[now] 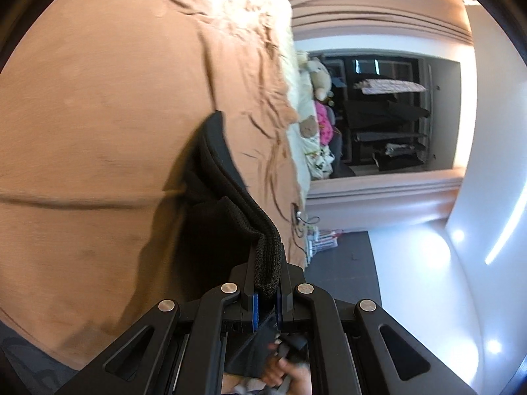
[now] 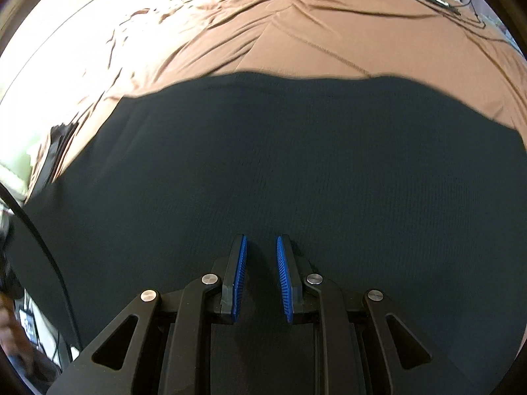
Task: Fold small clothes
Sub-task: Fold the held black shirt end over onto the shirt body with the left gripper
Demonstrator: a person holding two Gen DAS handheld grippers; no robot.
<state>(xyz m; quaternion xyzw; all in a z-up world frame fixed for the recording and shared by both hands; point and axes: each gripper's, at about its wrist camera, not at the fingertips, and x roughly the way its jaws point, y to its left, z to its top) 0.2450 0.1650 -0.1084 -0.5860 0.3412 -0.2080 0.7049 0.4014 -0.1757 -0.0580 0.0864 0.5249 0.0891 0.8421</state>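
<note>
Black ribbed knit garment [image 1: 230, 217] shows in the left wrist view as a thick folded edge, raised off the bed and pinched between the left tongs [image 1: 267, 283]. Those tongs are all but closed, their blue pads pressing on the bunched hem from both sides. From the grip the cloth runs away across the rust-brown bedsheet [image 1: 98, 115], casting a dark shadow on it. This view is rolled on its side, so the bed fills the left half and the room stands on end. Along the bed's far edge lie cream bedding and soft toys [image 1: 318, 79], with a pink one beside them. Beyond is a dark open shelf unit [image 1: 388, 125] set in a pale wall. Part of a person's hand [image 1: 283, 372] shows behind the tongs' frame, at the bottom of the picture.

In the right wrist view the same black garment [image 2: 263, 164] lies spread flat and wide over the brown bedsheet [image 2: 296, 26], covering the near part of the bed from side to side. The right tongs [image 2: 261, 247] point steeply down at it, their ribbed blue pads [image 2: 240, 273] a narrow gap apart with nothing caught between them. Whether the tips touch the cloth I cannot tell. Near the bed's far right corner lies a thin black cable with a small white device [image 2: 441, 0].
</note>
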